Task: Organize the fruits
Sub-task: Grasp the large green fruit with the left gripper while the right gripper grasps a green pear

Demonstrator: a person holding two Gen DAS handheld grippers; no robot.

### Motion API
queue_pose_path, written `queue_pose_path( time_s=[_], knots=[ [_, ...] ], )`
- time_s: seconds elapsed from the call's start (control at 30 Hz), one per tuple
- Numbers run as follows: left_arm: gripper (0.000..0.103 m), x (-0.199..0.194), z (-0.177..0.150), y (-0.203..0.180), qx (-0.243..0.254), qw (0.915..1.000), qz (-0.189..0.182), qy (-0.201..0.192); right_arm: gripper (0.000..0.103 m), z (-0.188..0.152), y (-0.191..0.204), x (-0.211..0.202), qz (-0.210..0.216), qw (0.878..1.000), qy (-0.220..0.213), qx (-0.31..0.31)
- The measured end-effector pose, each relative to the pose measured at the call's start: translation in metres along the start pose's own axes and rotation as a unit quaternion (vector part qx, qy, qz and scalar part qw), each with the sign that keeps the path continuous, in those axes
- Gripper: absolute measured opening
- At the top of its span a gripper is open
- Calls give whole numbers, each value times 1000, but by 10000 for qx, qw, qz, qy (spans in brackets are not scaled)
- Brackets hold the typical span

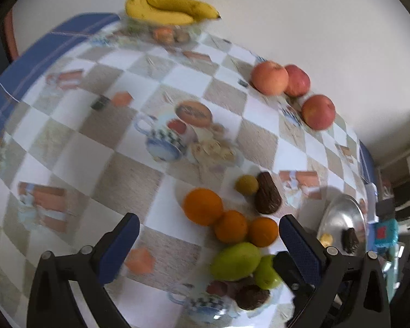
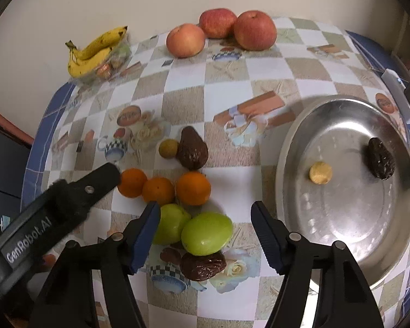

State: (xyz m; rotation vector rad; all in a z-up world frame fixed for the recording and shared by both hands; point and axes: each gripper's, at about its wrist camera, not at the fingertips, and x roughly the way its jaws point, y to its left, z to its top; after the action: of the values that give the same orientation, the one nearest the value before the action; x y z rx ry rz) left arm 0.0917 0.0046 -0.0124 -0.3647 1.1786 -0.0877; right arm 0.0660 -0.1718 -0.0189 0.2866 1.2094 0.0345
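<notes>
Three oranges (image 2: 162,187) lie in a row mid-table, with two green fruits (image 2: 206,233) and a dark brown fruit (image 2: 202,266) just in front. A brown avocado (image 2: 191,149) and a small yellow-green fruit (image 2: 168,148) lie behind them. A steel plate (image 2: 298,147) on the right holds a small yellow fruit (image 2: 320,173) and a dark avocado (image 2: 381,162). My right gripper (image 2: 205,213) is open, above the green fruits. My left gripper (image 1: 209,232) is open and empty over the oranges (image 1: 231,225); its body (image 2: 54,207) shows in the right wrist view.
Three apples (image 2: 221,31) sit by the far wall. Bananas (image 2: 95,52) rest on a clear container at the far left corner. The checked tablecloth (image 2: 232,82) has a blue border at the edges. A white object (image 2: 399,95) lies past the plate.
</notes>
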Motion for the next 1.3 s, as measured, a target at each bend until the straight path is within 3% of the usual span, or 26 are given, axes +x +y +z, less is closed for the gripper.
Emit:
queue_pose_path(
  time_s=[0.1, 0.2, 0.37, 0.63, 0.77, 1.0, 1.13, 1.3],
  knots=[
    [102, 4, -4, -7, 195, 9997, 120, 34, 68, -1, 1, 5, 34, 9999, 103, -33],
    [94, 13, -6, -6, 125, 9994, -140, 281, 63, -3, 1, 11, 34, 9996, 256, -69],
    [88, 25, -11, -7, 45, 9975, -326, 618, 63, -7, 2, 19, -56, 9990, 433, -116],
    [86, 42, -15, 13, -937, 9827, -1105, 1153, 62, -9, -8, 25, 166, 9983, 551, 12],
    [83, 43, -16, 16, -979, 9836, -976, 1156, 62, -9, -18, 26, 324, 9972, 634, 209],
    [76, 48, -18, 15, -1075, 9791, -1134, 1298, 62, -9, -20, 27, 372, 9969, 650, 258],
    [66, 50, -20, 19, -1289, 9728, -1312, 1410, 51, -9, -24, 27, 631, 9949, 668, 421],
    [64, 51, -21, 20, -1417, 9695, -1379, 1446, 51, -9, -25, 26, 673, 9947, 639, 443]
  ],
)
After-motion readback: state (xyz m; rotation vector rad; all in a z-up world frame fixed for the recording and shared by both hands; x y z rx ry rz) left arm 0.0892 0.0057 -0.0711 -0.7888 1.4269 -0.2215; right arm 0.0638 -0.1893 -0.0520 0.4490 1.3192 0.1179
